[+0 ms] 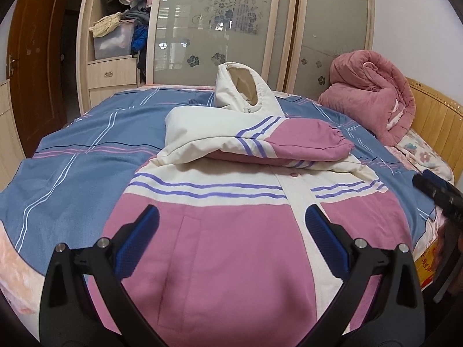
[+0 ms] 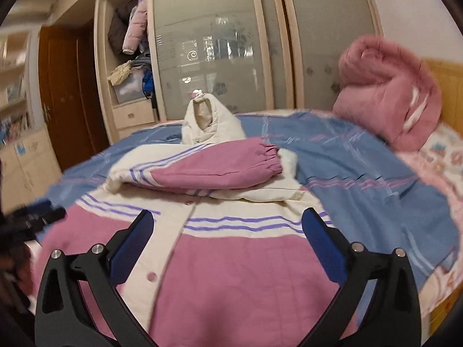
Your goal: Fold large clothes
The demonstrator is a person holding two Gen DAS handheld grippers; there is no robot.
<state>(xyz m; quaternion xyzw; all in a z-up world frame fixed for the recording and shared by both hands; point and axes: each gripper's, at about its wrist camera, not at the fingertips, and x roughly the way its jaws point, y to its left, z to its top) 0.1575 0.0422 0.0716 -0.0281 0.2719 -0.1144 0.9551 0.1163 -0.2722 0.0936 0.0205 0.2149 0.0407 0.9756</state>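
We see both the left hand-held gripper (image 1: 231, 225) and right hand-held gripper (image 2: 228, 228) spread wide, holding nothing, over the pink-and-cream jacket (image 1: 220, 231) on the bed (image 1: 72, 173).

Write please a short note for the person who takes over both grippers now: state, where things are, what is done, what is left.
Left gripper: open, empty, above the jacket.
Right gripper: open, empty, also above it.
Jacket lies front up on the bed, hood standing at the far end.
Done: both sleeves folded across the chest.
Left: fold the body, probably hem up toward the hood.
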